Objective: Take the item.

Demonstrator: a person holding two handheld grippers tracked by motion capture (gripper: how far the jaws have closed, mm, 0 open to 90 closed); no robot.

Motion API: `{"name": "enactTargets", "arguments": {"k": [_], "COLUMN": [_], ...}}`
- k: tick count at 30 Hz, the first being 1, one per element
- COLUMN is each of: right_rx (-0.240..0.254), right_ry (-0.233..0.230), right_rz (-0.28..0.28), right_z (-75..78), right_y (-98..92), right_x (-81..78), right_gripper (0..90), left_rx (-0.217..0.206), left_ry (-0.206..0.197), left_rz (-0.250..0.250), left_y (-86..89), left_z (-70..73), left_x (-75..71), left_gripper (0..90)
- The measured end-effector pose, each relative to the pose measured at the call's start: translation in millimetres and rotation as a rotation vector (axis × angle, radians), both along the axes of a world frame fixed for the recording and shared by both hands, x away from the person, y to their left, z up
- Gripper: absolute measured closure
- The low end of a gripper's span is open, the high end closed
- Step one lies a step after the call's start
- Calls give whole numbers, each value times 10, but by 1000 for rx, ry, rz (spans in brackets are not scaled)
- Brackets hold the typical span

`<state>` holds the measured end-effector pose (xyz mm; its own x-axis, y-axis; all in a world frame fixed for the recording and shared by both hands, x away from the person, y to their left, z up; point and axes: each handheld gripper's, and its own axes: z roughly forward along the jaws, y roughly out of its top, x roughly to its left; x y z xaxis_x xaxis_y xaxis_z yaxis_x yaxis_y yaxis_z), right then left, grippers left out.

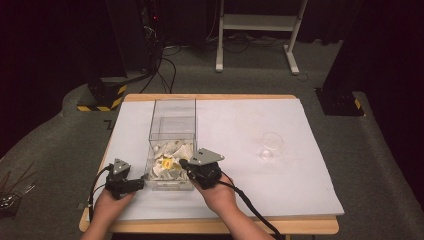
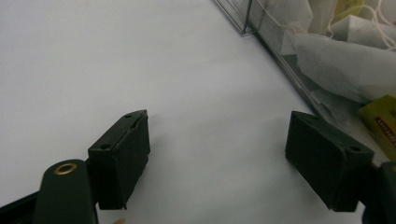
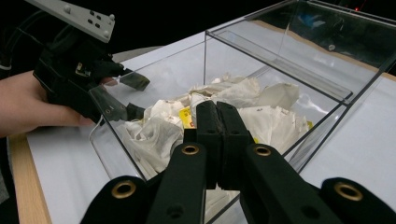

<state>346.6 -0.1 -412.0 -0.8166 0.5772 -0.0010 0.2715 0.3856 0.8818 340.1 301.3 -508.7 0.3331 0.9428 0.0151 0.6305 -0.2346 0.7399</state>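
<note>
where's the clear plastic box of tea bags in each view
High view: the clear plastic box of white tea bags stands mid-table, between the two hand-held grippers.
Left gripper view: its lower wall and a corner run along the upper right, tea bags behind it.
Right gripper view: it spans the centre and right, beyond the closed jaws.
Shared landmark: the yellow tea-bag tag among the bags.

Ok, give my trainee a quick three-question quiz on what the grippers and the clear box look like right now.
1. True or false: the left gripper has its jaws spread apart over the white table sheet.
2. What fills the clear plastic box? A) white paper tea bags B) metal bolts C) nothing
3. Fill in: the right gripper has its jaws pressed ____ above the box.

Key: 1 true; 2 A, white paper tea bags; 3 together.
</note>
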Motion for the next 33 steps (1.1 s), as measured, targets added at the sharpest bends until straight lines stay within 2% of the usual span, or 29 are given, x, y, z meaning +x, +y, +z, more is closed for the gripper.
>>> {"name": "enactTargets", "arguments": {"k": [25, 33], "right_rx": [96, 107], "right_ry": [-54, -62], "right_rz": [-41, -40], "right_z": [127, 131], "right_y": [-104, -110], "right_x": [-32, -40], "right_gripper": [894, 894], "left_rx": [0, 1], "left_ry": [0, 0], "left_rz": [0, 0], "left_y": [0, 0], "left_z": [0, 0], "left_x": [0, 0], "left_gripper": [219, 220]}}
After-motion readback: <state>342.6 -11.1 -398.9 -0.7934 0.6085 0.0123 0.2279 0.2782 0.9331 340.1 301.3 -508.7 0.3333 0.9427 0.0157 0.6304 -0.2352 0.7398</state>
